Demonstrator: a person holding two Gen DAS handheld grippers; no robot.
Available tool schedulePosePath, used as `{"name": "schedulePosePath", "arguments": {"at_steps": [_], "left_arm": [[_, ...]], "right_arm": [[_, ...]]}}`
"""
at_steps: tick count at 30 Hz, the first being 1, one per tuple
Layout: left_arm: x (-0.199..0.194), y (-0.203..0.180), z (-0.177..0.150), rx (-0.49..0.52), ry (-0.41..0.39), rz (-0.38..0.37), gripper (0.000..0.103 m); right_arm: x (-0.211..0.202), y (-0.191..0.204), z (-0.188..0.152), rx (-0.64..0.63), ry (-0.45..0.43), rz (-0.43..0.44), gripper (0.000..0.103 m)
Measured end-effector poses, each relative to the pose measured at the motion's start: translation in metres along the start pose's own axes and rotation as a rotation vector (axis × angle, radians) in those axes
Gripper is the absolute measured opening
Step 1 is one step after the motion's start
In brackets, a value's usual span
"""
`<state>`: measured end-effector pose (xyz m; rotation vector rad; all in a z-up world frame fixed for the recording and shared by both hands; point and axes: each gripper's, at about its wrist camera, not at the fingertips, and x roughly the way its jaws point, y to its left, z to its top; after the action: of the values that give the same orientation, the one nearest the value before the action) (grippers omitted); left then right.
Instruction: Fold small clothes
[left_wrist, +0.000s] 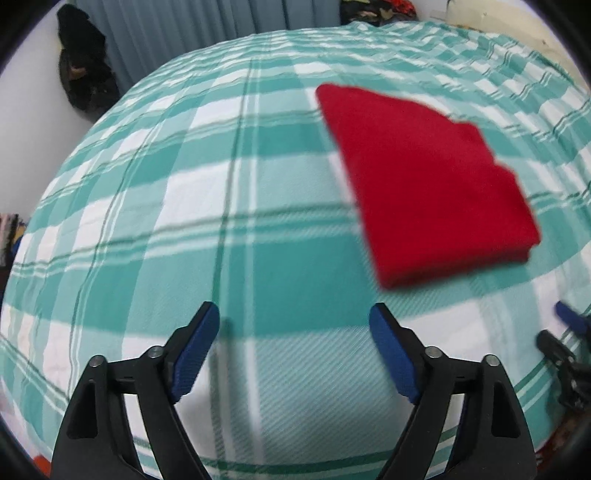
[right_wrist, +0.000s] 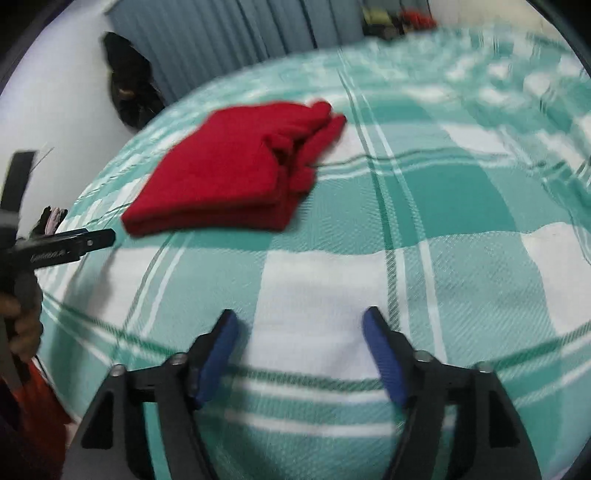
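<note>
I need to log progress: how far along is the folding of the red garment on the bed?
Done: the red garment lies folded into a compact stack on the checked bedspread. In hand: nothing; the left gripper and right gripper are open and empty, off the cloth. Left: no other unfolded piece is clearly visible.

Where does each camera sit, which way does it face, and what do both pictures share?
Left wrist: on the left gripper, jaws open, tilted down at the checked bedspread; the right gripper's tip at the right edge.
Right wrist: on the right gripper, jaws open, facing down likewise; the left gripper and a hand at left.
Shared: the folded red garment, bedspread, blue curtain.
</note>
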<state>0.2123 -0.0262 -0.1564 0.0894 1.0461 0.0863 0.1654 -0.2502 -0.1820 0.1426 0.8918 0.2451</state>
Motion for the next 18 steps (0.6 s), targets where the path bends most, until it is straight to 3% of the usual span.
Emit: {"name": "schedulePosePath", "arguments": {"at_steps": [3,6,9,18], "left_arm": [[0.007,0.012,-0.027,-0.045,-0.068,-0.014,0.100],[0.011,0.010,-0.044,-0.033,-0.150,-0.001,0.101],[0.015,0.005,-0.042,-0.018,-0.153,0.029,0.102],[0.018,0.009,-0.043,-0.036,-0.163,0.003,0.102]], "right_arm": [[0.009,0.011,-0.004,-0.072,-0.029,-0.044,0.088],[0.012,0.010,-0.009,-0.083,-0.066,-0.030,0.091],[0.011,0.011,-0.012,-0.093,-0.085,-0.038,0.091],[0.012,0.012,-0.015,-0.103,-0.114,-0.039,0.092]]}}
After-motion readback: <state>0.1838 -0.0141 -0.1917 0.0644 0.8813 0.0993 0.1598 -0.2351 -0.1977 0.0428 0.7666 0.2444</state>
